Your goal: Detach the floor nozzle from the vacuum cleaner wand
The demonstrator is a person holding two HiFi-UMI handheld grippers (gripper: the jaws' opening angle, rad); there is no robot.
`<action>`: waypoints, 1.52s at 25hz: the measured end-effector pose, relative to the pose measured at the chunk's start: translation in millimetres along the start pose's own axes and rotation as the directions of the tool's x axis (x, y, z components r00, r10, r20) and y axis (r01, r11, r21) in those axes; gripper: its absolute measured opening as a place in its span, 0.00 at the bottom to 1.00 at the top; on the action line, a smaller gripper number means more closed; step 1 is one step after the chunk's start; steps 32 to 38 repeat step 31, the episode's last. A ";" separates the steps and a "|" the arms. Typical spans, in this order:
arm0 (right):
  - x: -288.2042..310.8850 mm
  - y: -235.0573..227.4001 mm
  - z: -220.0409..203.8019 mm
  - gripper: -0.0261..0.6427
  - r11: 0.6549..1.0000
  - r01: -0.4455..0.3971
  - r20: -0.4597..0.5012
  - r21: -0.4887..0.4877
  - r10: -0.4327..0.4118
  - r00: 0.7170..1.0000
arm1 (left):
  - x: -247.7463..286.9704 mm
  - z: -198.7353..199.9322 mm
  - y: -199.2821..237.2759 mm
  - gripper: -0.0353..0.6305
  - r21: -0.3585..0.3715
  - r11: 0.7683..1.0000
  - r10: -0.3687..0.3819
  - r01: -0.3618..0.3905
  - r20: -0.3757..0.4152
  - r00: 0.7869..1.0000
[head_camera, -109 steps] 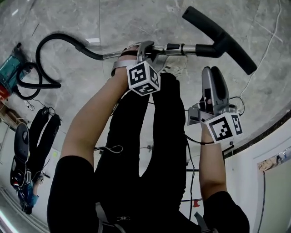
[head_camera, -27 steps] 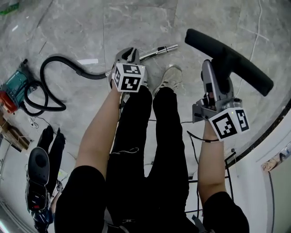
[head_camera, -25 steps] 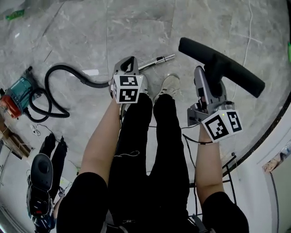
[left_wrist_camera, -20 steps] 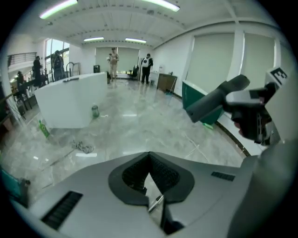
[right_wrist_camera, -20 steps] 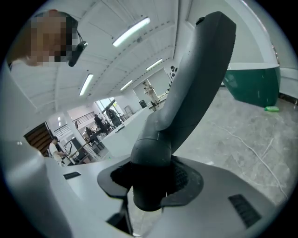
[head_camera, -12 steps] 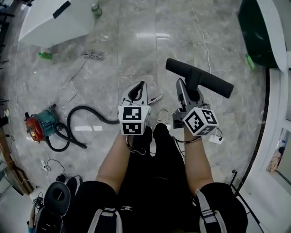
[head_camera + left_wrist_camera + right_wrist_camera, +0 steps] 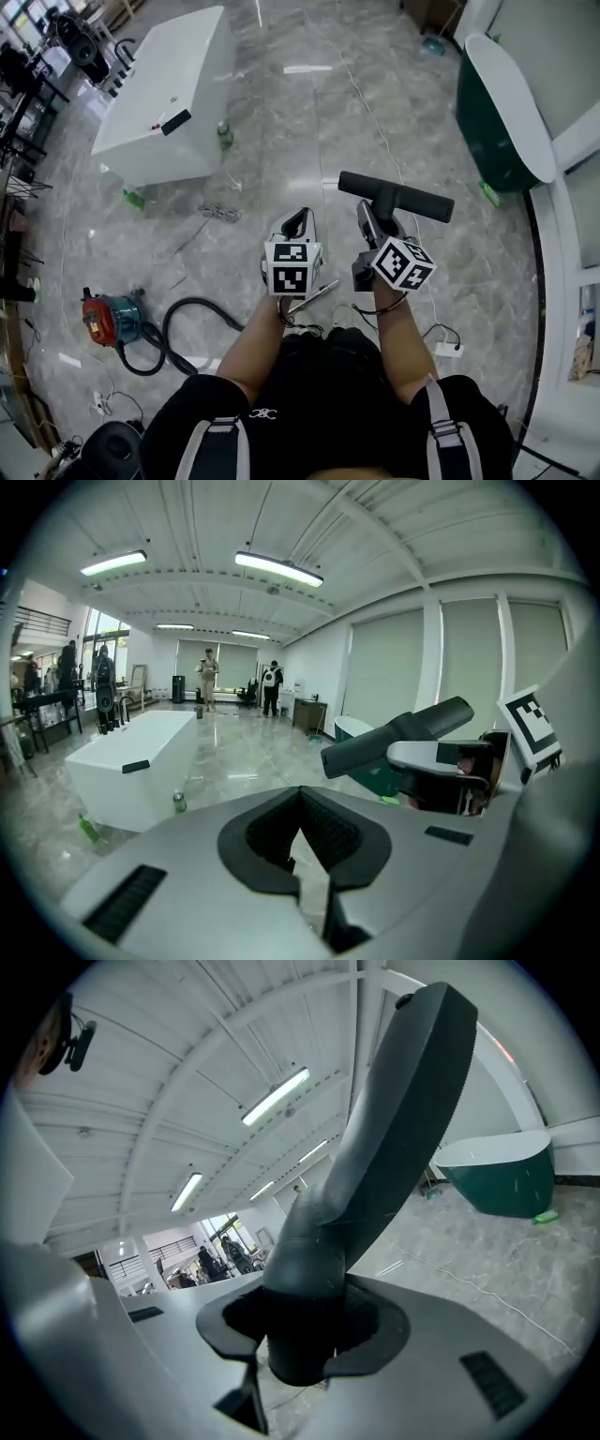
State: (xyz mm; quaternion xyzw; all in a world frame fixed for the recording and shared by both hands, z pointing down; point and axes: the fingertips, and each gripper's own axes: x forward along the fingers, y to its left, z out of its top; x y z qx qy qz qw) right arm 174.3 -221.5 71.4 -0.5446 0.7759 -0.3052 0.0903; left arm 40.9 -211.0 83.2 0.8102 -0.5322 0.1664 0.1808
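Nozzle first: the floor nozzle (image 7: 398,197) is off the wand and up in the air, its neck clamped between the jaws of your right gripper (image 7: 368,214). Its long bar runs crosswise to that gripper, sticking out on both sides just past the fingertips. In the right gripper view the neck fills the gap between the pads and the bar rises away from you.

Your left gripper (image 7: 299,221) sits just beside it on the left at about the same height. Its jaws are pressed together with nothing between them, and the nozzle's near end shows off to its right.

The wand (image 7: 317,294) lies on the floor well below both grippers, close to your feet. It slants across between your arms, and its free end is clear of the nozzle. The hose (image 7: 202,311) curls from it to the vacuum body (image 7: 105,317) further left.

Judging from that, the separation looks done. What is left probably depends on the drop between the held nozzle and the floor, and the right hand is the one to carry it.
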 end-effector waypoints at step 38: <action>-47.8 25.0 129.0 0.29 0.991 -0.109 0.136 -0.082 0.119 0.984 | -32.0 113.3 -79.0 0.07 0.130 0.991 -0.035 0.012 0.176 0.984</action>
